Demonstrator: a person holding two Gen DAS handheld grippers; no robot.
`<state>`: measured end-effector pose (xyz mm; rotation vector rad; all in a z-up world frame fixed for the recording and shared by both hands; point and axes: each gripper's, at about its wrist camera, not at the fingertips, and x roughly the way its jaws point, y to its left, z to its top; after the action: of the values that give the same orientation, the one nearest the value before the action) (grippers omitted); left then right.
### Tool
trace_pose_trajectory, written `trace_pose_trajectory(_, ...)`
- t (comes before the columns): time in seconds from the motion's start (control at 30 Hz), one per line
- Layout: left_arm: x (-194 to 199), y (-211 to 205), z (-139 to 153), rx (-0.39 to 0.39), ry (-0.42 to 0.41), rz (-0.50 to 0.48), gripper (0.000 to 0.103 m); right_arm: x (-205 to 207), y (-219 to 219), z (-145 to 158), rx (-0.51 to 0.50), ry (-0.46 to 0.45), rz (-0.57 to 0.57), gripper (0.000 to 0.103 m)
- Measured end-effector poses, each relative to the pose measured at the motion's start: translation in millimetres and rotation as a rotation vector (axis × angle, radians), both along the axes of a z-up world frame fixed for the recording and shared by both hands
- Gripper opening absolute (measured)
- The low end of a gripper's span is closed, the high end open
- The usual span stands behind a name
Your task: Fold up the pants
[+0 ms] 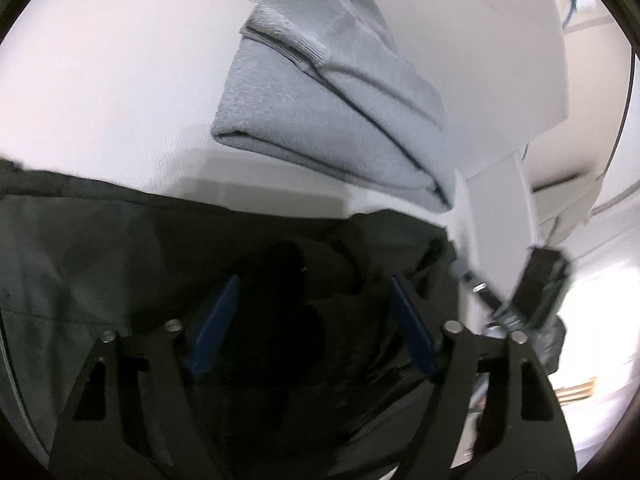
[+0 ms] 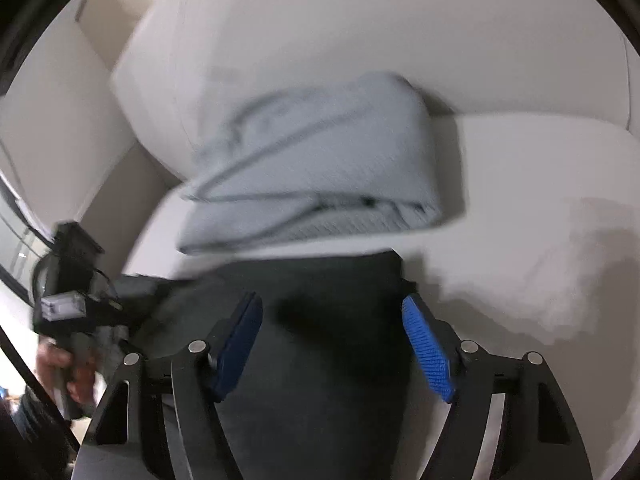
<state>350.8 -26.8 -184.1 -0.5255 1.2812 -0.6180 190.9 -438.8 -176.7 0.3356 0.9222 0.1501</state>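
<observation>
Left tongs [image 1: 316, 292] first: blue pads [image 1: 218, 332] spread well apart, pointing down over the dark pants [image 1: 120, 240], and nothing is pinched between them. The cloth under them is rumpled, bunched into dark folds in the gap between the pads. The pants spread out to the left across the pale cushion [image 1: 100, 100], their edge running across the middle of this view.

Beyond the pants, further up the cushion, sits a grey folded garment [image 1: 328, 120], ribbed cuff on top, lying apart from the dark cloth with a strip of cushion between them. At the far right of this view the other tool shows, black and blurred.

Now the right tongs [image 2: 332, 308]: pads [image 2: 428, 348] also standing wide, clamped on nothing. Between and under them lies a smooth flat stretch of the dark pants [image 2: 320, 380], its far edge straight and squared at the right corner. The grey garment [image 2: 320, 168] is just past that edge, heavily blurred, resting against the back cushion [image 2: 360, 20]. At the left of this view a hand [image 2: 64, 372] grips the left tool's handle. To the right, bare cushion [image 2: 540, 240].
</observation>
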Motion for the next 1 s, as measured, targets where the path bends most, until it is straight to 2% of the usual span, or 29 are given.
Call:
trace_pose_trajectory(0.07,3.5,5.2,-7.2,-0.059,0.011,0.028,0.020,-0.5,-2.8,-11.0,0.000,0.014,0.002,0.073)
trace_pose_trajectory(0.2,3.8,14.1,-18.7,-0.195,0.032,0.069,0.015,-4.8,-11.2,-19.2,0.021,-0.007,-0.014,0.057)
trace_pose_trajectory(0.3,0.3,28.3,-24.0,-0.244,0.043,0.143,0.011,-6.3,-13.1,-19.7,0.017,-0.013,-0.009,0.055)
trace_pose_trajectory(0.4,-7.4,35.2,-21.8,-0.201,0.009,0.183,0.010,-7.5,-17.3,-19.4,0.016,-0.018,-0.010,0.055)
trace_pose_trajectory(0.5,-12.8,38.0,-17.1,-0.109,-0.029,0.215,0.007,-9.1,-17.0,-19.3,0.007,-0.017,-0.002,0.055)
trace_pose_trajectory(0.6,-16.3,44.2,-23.5,-0.040,-0.031,0.236,0.006,-6.9,-13.1,-21.6,-0.014,-0.023,0.009,0.055)
trace_pose_trajectory(0.67,-18.8,38.2,-19.9,0.023,-0.079,0.208,0.006,-6.0,-7.0,-23.9,-0.045,-0.037,0.022,0.055)
trace_pose_trajectory(0.73,-17.7,35.0,-16.2,0.050,-0.088,0.191,0.007,-8.5,-3.3,-24.5,-0.084,-0.052,0.034,0.055)
trace_pose_trajectory(0.83,-9.1,46.3,-5.4,-0.024,-0.063,0.202,0.010,-9.5,-2.3,-20.8,-0.104,-0.049,0.042,0.055)
trace_pose_trajectory(0.9,-0.5,54.6,7.1,-0.121,-0.065,0.203,0.012,-10.8,-4.8,-13.6,-0.103,-0.050,0.045,0.056)
trace_pose_trajectory(0.93,4.9,52.2,11.5,-0.149,-0.069,0.198,0.025,-11.5,-7.1,-7.8,-0.099,-0.059,0.042,0.056)
trace_pose_trajectory(0.97,8.5,50.7,14.8,-0.162,-0.073,0.189,0.050,-11.5,-10.1,-2.1,-0.088,-0.074,0.038,0.056)
trace_pose_trajectory(1.0,10.8,48.0,15.4,-0.164,-0.072,0.182,0.061,-10.1,-14.8,3.4,-0.062,-0.081,0.030,0.056)
